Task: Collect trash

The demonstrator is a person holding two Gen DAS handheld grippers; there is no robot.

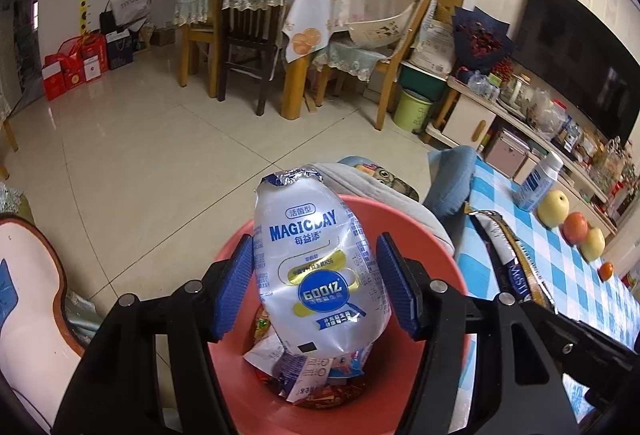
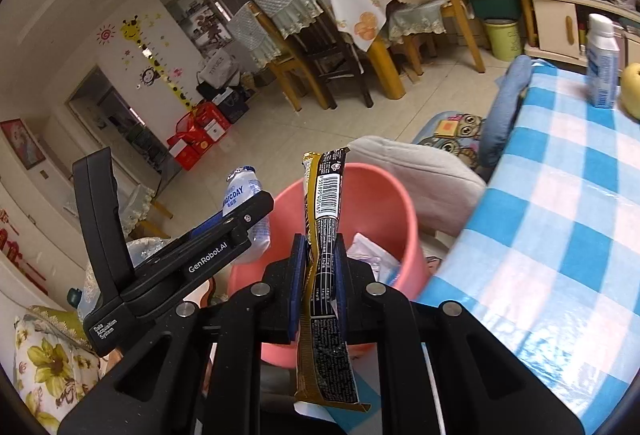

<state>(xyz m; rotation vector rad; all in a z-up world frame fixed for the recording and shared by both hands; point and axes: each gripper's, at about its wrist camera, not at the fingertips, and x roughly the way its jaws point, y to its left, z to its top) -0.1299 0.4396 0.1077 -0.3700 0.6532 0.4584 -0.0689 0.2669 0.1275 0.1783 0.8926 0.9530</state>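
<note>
My left gripper (image 1: 316,247) is shut on a crumpled clear MAGICDAY bottle (image 1: 316,275), its blue pads pressing both sides. The bottle hangs right above a pink bin (image 1: 372,204) that holds several wrappers (image 1: 312,375). My right gripper (image 2: 319,241) is shut on a long black and gold wrapper (image 2: 326,195), which stands upright in front of the pink bin (image 2: 384,203). In the right wrist view the left gripper (image 2: 256,219) and its bottle (image 2: 240,191) sit to the left of the bin. The same wrapper (image 1: 504,247) shows at the right of the left wrist view.
A table with a blue and white checked cloth (image 2: 560,215) stands right of the bin, with a white and blue drink bottle (image 1: 538,181) and fruit (image 1: 554,209) on it. A grey cushion (image 2: 432,187) lies behind the bin. Dining chairs (image 1: 244,35) and a green bucket (image 1: 414,109) stand farther back.
</note>
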